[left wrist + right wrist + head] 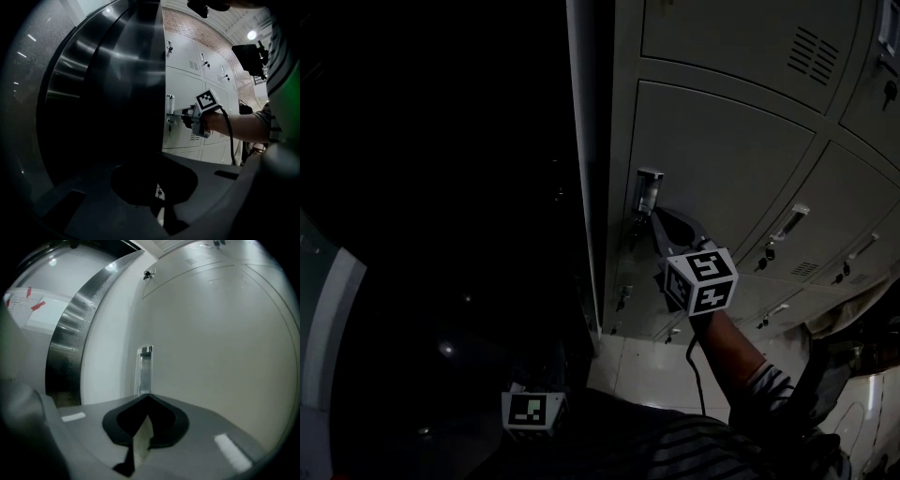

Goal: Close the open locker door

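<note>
Locker door point(722, 159) sits in the leftmost column of the bank, flush with its neighbours as far as the dim head view shows. The right gripper point(656, 217) has its jaws together – tips against the door right at the foot of the metal handle point(649, 190). The left gripper point(157, 157) hangs low in shadow, well apart from the lockers, its jaws together on nothing.

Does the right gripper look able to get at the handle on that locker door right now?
Probably yes. The right gripper points straight at the handle, its tips right by the handle's lower end, and nothing stands between them.
</note>
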A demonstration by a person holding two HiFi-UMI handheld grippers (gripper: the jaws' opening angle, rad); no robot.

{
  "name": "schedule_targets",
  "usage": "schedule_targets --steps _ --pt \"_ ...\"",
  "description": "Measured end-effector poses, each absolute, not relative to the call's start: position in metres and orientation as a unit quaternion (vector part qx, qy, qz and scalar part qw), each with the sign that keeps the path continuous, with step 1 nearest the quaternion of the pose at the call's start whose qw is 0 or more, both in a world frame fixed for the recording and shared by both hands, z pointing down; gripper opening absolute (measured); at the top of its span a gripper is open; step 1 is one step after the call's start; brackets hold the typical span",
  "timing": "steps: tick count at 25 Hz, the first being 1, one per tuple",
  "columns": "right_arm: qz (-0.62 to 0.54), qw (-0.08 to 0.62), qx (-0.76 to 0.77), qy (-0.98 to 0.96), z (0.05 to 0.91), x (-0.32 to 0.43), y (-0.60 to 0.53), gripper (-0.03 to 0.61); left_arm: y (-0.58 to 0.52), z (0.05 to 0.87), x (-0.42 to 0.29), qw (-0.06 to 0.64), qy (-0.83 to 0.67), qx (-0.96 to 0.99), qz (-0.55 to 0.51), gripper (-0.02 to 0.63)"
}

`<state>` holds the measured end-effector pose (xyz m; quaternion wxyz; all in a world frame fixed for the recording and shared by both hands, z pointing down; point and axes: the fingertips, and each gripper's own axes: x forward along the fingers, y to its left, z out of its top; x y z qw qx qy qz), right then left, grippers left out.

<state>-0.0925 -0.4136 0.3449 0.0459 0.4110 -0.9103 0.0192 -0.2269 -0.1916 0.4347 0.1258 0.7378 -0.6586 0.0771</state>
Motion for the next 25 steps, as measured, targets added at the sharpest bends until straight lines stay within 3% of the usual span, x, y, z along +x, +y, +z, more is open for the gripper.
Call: schedule_targets --steps 15,25 --pt "0.089 0.051 0.406 -0.908 0.385 -0.021 -0.274 0.0 -0.198 0.408 -0.165 0.086 -0.623 0.776 0.055 0.003" --pt "0.13 0.071 0.423 -0.894 0.424 0.03 -0.216 0.0 -0.181 0.428 -0.101 0.115 -0.593 0.794 0.07 0.003"
